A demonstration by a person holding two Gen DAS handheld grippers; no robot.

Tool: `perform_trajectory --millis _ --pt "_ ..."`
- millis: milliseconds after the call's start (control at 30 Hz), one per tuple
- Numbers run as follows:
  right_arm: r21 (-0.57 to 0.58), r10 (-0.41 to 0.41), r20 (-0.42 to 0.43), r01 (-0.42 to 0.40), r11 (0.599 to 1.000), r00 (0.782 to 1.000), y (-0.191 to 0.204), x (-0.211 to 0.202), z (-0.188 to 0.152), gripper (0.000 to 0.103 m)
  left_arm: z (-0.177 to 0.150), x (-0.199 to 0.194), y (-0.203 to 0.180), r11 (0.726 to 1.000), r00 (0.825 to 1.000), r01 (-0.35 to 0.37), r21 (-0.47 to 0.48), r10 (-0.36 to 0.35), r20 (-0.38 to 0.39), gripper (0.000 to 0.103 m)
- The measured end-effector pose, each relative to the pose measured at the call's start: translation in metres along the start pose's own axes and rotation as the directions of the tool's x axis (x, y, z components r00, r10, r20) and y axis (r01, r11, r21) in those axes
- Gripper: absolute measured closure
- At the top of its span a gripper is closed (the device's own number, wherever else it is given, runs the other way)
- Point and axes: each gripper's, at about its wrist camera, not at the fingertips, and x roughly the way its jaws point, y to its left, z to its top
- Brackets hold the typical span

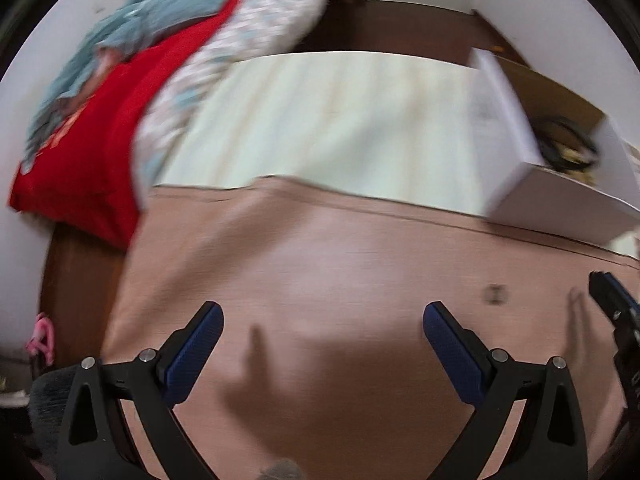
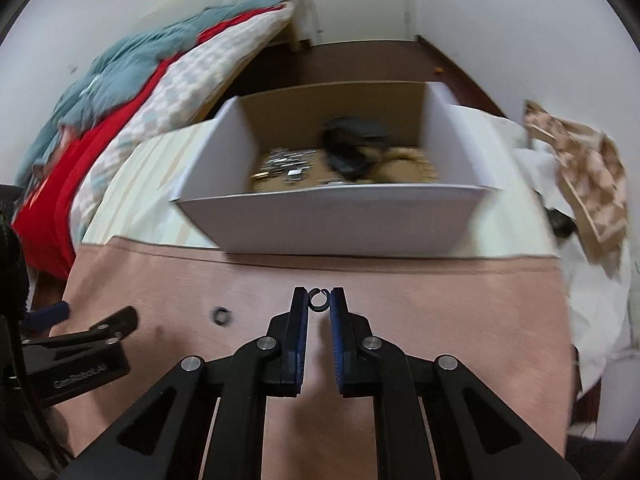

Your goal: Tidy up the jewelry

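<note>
My right gripper (image 2: 319, 300) is shut on a small dark ring (image 2: 319, 300), held at its fingertips above the pink cloth (image 2: 440, 304). A second small dark ring (image 2: 222, 315) lies on the cloth to the left; it shows blurred in the left wrist view (image 1: 495, 293). An open cardboard box (image 2: 332, 216) stands just beyond the cloth, holding dark jewelry (image 2: 352, 148) and small metallic pieces (image 2: 284, 164). The box also shows at the right of the left wrist view (image 1: 520, 152). My left gripper (image 1: 322, 320) is open and empty over the cloth; it appears at the left of the right wrist view (image 2: 100, 324).
A pale sheet (image 1: 320, 120) covers the bed behind the cloth. Red, teal and checked bedding (image 2: 120, 92) is piled at the left. A patterned beige cloth (image 2: 584, 176) lies at the right on white fabric. Dark wooden floor (image 2: 360, 64) lies beyond.
</note>
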Motion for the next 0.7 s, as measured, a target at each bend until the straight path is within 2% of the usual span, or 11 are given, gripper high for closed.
perform_trajectory --millis 67,233,267,400,467,533,700 --pt "0.028 -0.025 0.001 0.025 0.999 1.000 -0.018 -0.010 -0.006 0.092 0.000 0.002 -0.024 0.998 0.999 0.042 0.043 -0.041 -0.020 0.001" --pt "0.079 -0.060 -0.002 0.060 0.995 0.998 -0.045 -0.024 -0.017 0.092 -0.002 0.006 -0.064 0.988 0.996 0.086 0.126 -0.082 -0.042 0.002" --pt "0.090 -0.065 -0.004 0.065 0.994 0.998 -0.050 -0.025 -0.019 0.092 -0.002 0.005 -0.069 0.986 0.996 0.091 0.137 -0.086 -0.038 0.006" --pt "0.109 -0.070 -0.016 0.071 0.991 0.997 -0.058 -0.024 -0.024 0.092 -0.002 0.004 -0.081 0.981 0.994 0.109 0.157 -0.104 -0.038 0.042" --pt "0.113 -0.072 -0.017 0.074 0.991 0.997 -0.061 -0.023 -0.025 0.092 -0.001 0.002 -0.085 0.980 0.993 0.118 0.162 -0.115 -0.032 0.051" --pt "0.115 -0.073 -0.015 0.074 0.991 0.997 -0.062 -0.023 -0.025 0.092 -0.002 0.001 -0.088 0.978 0.993 0.121 0.167 -0.119 -0.026 0.068" --pt "0.123 -0.074 -0.008 0.074 0.990 0.997 -0.063 -0.024 -0.023 0.092 0.000 0.001 -0.090 0.975 0.992 0.129 0.183 -0.128 -0.016 0.083"
